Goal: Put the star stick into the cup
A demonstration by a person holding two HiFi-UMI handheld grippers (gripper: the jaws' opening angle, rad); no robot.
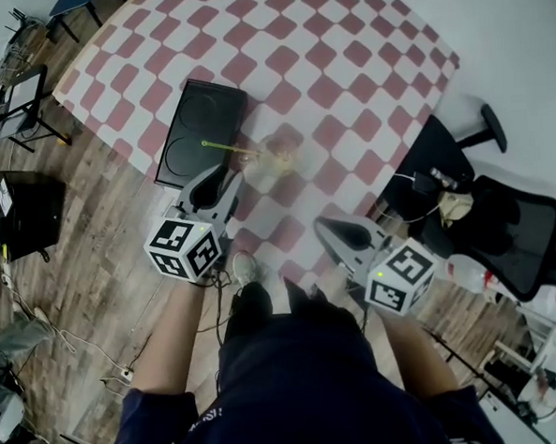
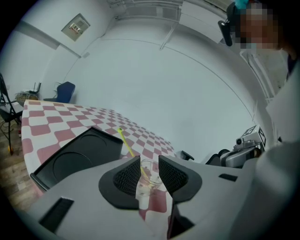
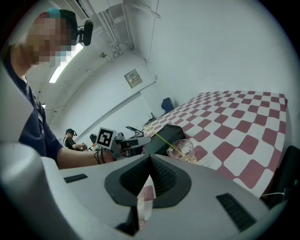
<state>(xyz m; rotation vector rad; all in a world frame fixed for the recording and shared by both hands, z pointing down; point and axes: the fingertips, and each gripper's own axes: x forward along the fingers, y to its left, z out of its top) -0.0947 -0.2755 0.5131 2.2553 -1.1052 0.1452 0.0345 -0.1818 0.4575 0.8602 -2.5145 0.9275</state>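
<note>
Clear cup (image 1: 272, 160) looks blurry, star stick (image 1: 225, 148) perhaps inside.

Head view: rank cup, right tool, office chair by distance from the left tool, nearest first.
1. Cup: just ahead of the left tool, standing on the checkered table.
2. Right tool: off to the right, over the table's near edge.
3. Office chair: far right, off the table.

A wooden floor (image 1: 75, 276) fills the left side; a black office chair (image 1: 518, 234) stands at the right edge.
</note>
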